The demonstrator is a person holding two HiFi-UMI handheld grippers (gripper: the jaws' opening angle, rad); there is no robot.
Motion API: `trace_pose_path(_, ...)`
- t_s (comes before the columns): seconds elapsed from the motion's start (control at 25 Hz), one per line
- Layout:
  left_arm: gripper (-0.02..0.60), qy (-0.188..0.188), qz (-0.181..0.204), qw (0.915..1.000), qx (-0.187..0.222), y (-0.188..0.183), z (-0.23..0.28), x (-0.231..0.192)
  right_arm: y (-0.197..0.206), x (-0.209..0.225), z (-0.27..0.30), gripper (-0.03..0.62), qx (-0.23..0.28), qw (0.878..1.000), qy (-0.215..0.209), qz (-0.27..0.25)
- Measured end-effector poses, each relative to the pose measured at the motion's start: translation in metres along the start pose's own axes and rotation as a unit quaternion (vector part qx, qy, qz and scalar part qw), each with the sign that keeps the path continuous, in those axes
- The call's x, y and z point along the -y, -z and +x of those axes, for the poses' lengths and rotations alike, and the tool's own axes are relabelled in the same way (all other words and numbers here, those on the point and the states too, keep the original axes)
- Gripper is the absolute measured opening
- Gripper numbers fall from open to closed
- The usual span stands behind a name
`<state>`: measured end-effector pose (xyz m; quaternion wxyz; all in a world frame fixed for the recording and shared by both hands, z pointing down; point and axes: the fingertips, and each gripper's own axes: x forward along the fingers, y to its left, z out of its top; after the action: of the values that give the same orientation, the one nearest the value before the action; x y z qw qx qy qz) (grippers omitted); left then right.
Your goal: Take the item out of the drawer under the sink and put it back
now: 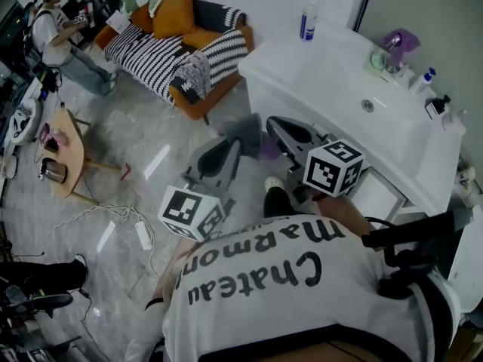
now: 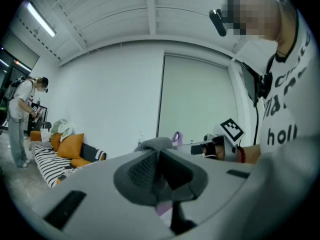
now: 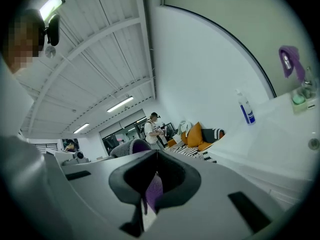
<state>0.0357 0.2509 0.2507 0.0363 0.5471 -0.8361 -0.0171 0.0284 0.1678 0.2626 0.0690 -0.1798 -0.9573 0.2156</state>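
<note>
**Head view.**
- White vanity sink (image 1: pixel 332 89): the basin shows a round drain. On the rim stand a white-and-blue pump bottle (image 1: pixel 307 19) and a small blue-capped white bottle (image 1: pixel 427 78). A purple cloth (image 1: pixel 398 42) is draped on the tap.
- White cabinet front (image 1: pixel 377 196) under the counter: whether a drawer stands open cannot be told.
- Soft grey-and-purple cloth item (image 1: pixel 264 151): held in the air in front of the cabinet and clear of the sink. It hangs between the tips of the left claw (image 1: pixel 230 148) and the right claw (image 1: pixel 281 130).
- Orange sofa with a black-and-white striped throw (image 1: pixel 177 51): stands well behind.
- Small wooden side table (image 1: pixel 68 145): carries a metal cup (image 1: pixel 53 170).

**Left gripper view.**
- Left claw (image 2: pixel 159 171): jaws drawn almost together and pinched on the cloth item (image 2: pixel 155 144). A grey fold bulges over the tips and a purple edge shows in the slit below.
- Right claw (image 2: pixel 220 143): just beyond, with its marker cube uppermost.

**Right gripper view.**
- Right claw (image 3: pixel 156 179): jaws nearly closed on a purple fold of the cloth item (image 3: pixel 153 191), which hangs between the pads. The grey part rises just past the tips.
- Sink (image 3: pixel 280 134): lies to the right, bearing the pump bottle (image 3: pixel 246 109).
</note>
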Motion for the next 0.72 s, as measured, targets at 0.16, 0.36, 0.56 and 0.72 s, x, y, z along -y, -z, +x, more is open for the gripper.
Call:
trace_pose_path(0.16, 0.028, -0.015, 0.000, 0.9999, 0.006, -0.008, 0.025, -0.027, -0.018, 0.022, 0.028, 0.012, -0.004, 1.000, -0.008, -0.008)
trace_pose_path(0.36, 0.028, -0.011, 0.009, 0.9999, 0.001, -0.017, 0.064, -0.054, -0.042, 0.054, 0.060, 0.012, -0.004, 1.000, -0.015, -0.004)
trace_pose_path(0.56, 0.028, -0.010, 0.005, 0.9999, -0.003, -0.025, 0.102, -0.081, -0.058, 0.084, 0.089, 0.012, -0.011, 1.000, -0.003, -0.014)
trace_pose_path(0.72, 0.028, -0.003, -0.001, 1.0000, -0.005, -0.026, 0.134, -0.094, -0.071, 0.103, 0.104, 0.012, -0.025, 0.998, 0.004, -0.049)
